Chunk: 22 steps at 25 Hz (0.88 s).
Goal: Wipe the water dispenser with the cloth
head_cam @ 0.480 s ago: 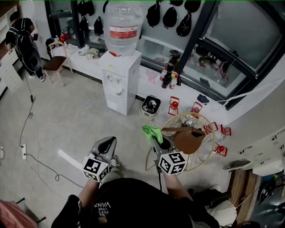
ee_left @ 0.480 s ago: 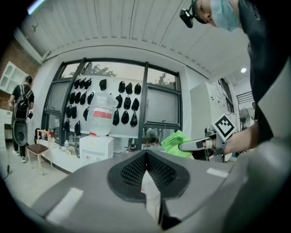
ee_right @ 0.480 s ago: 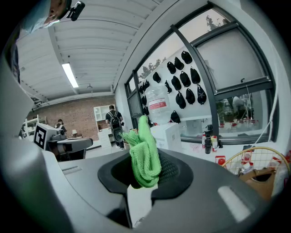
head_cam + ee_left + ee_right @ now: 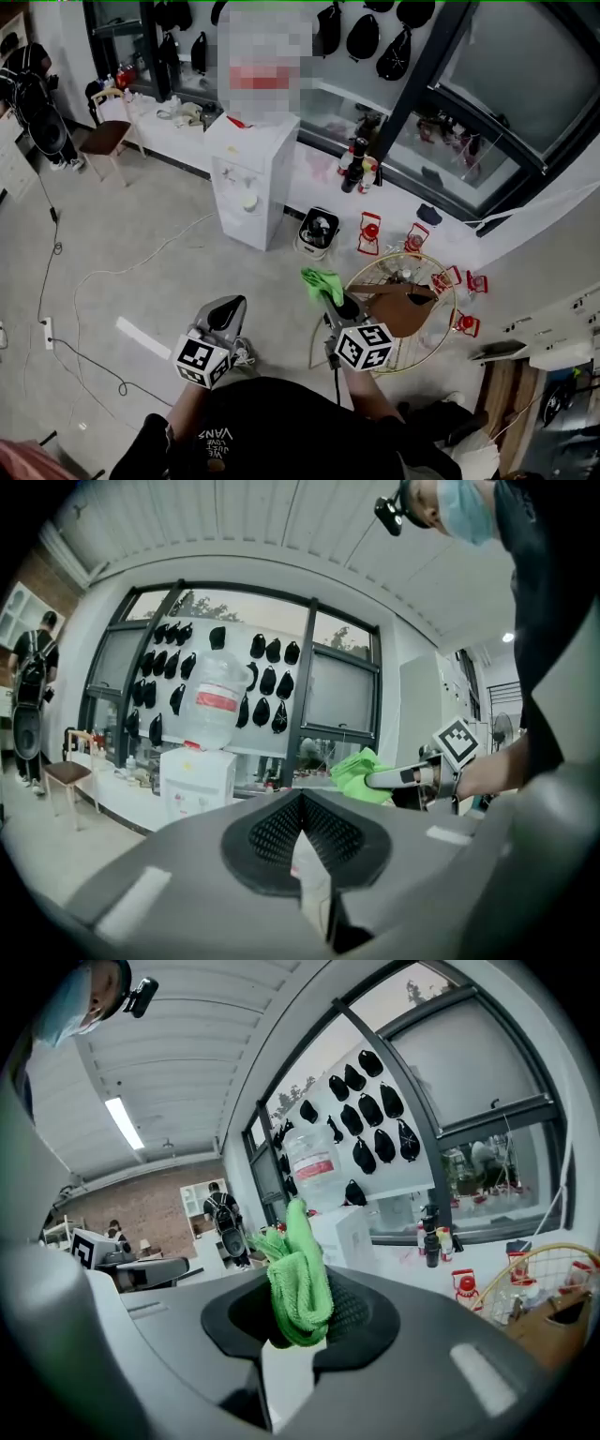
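Note:
The white water dispenser (image 4: 249,176) stands on the floor ahead by the low ledge, its bottle on top blurred over in the head view. It also shows far off as the dispenser (image 4: 195,783) and the dispenser (image 4: 347,1237). My right gripper (image 4: 330,296) is shut on a green cloth (image 4: 322,279), which stands up bunched between the jaws as the cloth (image 4: 298,1277). My left gripper (image 4: 225,314) is shut with nothing in it, well short of the dispenser. The left gripper view shows the cloth (image 4: 358,775) held off to the right.
A round wire table (image 4: 401,309) with a brown bag stands at my right. Red lanterns (image 4: 367,227), a small pot (image 4: 318,228) and bottles (image 4: 357,165) line the ledge beside the dispenser. A chair (image 4: 106,133) stands far left. Cables (image 4: 89,281) run over the floor.
The view has shifted slightly; the dispenser sits a little closer and lower in frame. Both grippers hold about the same pose, the cloth still in the right one.

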{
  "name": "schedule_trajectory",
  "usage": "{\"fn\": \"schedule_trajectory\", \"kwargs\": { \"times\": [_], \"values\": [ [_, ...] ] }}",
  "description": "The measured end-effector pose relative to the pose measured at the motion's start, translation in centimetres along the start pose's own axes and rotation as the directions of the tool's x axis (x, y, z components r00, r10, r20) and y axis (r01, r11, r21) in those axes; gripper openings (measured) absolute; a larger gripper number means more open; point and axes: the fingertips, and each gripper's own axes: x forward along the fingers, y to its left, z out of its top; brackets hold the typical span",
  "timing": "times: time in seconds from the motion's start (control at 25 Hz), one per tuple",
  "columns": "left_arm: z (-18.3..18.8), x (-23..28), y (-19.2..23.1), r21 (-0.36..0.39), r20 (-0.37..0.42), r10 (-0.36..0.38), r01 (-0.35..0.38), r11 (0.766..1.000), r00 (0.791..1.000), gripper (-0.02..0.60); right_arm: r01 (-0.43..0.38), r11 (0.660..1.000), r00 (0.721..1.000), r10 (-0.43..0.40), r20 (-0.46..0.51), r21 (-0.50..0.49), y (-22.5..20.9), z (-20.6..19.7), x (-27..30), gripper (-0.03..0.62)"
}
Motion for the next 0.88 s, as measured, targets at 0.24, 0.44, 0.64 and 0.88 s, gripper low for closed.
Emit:
{"fn": "schedule_trajectory", "kwargs": {
  "times": [0.24, 0.44, 0.64, 0.88],
  "values": [
    [2.0, 2.2, 5.7, 0.039, -0.009, -0.048, 0.049, 0.998, 0.999, 0.002, 0.05, 0.998, 0.998, -0.051, 0.021, 0.047, -0.1, 1.4, 6.2, 0.1],
    [3.0, 3.7, 9.7, 0.08, -0.027, -0.099, 0.101, 0.992, 0.995, 0.001, 0.087, 0.993, 0.995, -0.091, 0.041, 0.085, -0.1, 2.2, 10.2, 0.1],
    [2.6, 5.7, 12.7, 0.002, -0.025, -0.079, 0.079, 0.997, 0.997, 0.002, 0.124, 0.985, 0.992, -0.126, 0.014, 0.12, -1.2, 2.0, 12.2, 0.1],
    [2.6, 9.8, 13.8, 0.01, -0.052, -0.06, 0.06, 0.998, 0.997, 0.002, 0.107, 0.988, 0.994, -0.106, -0.014, 0.114, -4.4, 3.2, 15.6, 0.1]
  ]
}}
